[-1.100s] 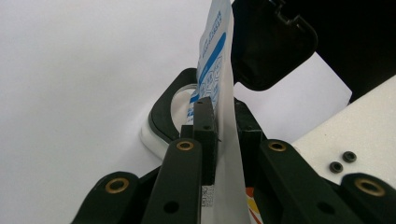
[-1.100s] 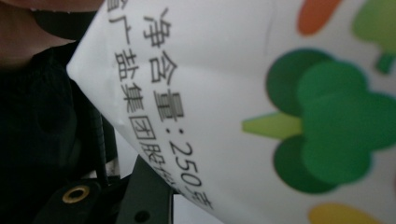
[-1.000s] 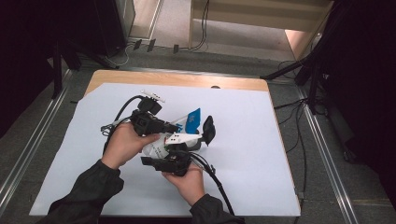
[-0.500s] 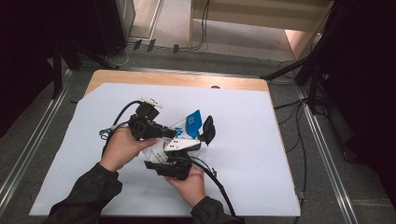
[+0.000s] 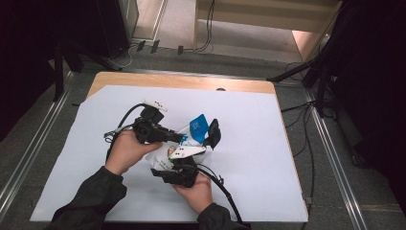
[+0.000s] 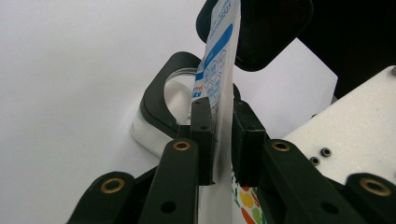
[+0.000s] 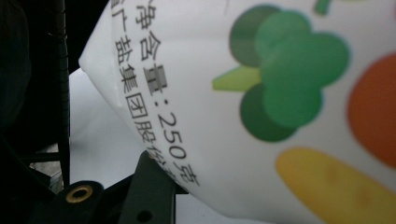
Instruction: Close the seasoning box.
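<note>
A: From the high view, where does the work stand?

B: Near the middle of the white sheet [image 5: 268, 143] on the table [image 5: 182, 81], both hands meet over a printed pouch [image 5: 191, 139]. The left gripper [image 5: 178, 138] comes in from nine o'clock, the right gripper [image 5: 184, 160] from six o'clock. The pouch's blue end points up toward one o'clock, beside a black clip-like piece [image 5: 212, 133]. I judge the pouch lifted and gripped, with the opening or emptying not yet done.

A: What does the left gripper view add?

B: The grip itself. The left gripper [image 6: 220, 140] has its jaws nearly together, pinching the thin edge of the pouch [image 6: 219, 60], which runs up to twelve o'clock. Behind it, at ten o'clock, sits a clear container with a black rim [image 6: 161, 100], probably where the contents go. The high view hides that.

A: And the right gripper view?

B: The pouch [image 7: 280, 107] up close: vegetable pictures and printed weight text, unreadable from above. One black jaw rises at seven o'clock beneath it; whether the right gripper's jaws press the pouch, I cannot tell.
</note>
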`<action>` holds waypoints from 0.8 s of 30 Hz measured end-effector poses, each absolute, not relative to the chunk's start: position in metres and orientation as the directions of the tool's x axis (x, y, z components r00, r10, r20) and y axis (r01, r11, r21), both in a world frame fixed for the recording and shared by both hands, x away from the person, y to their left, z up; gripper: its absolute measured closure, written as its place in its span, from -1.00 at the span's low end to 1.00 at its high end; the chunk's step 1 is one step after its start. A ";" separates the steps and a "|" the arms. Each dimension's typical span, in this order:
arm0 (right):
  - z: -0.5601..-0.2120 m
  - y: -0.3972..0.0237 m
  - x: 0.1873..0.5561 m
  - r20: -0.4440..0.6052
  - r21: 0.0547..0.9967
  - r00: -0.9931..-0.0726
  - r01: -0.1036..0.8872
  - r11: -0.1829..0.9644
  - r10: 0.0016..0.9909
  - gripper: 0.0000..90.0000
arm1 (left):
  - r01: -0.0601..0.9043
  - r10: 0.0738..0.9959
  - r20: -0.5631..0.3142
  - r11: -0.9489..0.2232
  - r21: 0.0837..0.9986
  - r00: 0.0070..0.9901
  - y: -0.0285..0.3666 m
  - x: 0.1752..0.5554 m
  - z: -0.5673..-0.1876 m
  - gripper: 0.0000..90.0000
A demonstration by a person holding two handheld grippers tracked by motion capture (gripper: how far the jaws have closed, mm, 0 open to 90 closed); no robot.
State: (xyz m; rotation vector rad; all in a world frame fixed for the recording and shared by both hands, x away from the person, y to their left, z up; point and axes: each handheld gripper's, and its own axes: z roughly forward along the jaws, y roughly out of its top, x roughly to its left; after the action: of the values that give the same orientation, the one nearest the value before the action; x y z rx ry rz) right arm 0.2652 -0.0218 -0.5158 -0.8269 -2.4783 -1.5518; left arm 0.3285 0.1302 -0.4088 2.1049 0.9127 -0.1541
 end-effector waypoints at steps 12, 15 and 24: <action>-0.517 -0.020 0.263 0.346 0.805 -0.853 0.484 0.344 0.391 0.56 | 0.637 0.551 -0.380 -0.410 0.652 0.743 0.135 0.323 -0.408 1.00; -0.517 -0.020 0.262 0.341 0.805 -0.852 0.483 0.344 0.398 0.56 | 0.638 0.553 -0.378 -0.410 0.652 0.742 0.139 0.323 -0.407 1.00; -0.516 -0.020 0.262 0.343 0.805 -0.848 0.487 0.338 0.405 0.56 | 0.628 0.544 -0.377 -0.405 0.664 0.750 0.148 0.318 -0.401 1.00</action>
State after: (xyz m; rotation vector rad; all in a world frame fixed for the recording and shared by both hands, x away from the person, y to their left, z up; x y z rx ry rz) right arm 0.2619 -0.0200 -0.5162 -0.8360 -2.5016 -1.5514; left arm 0.3178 0.1478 -0.4006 2.0993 0.8786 -0.1260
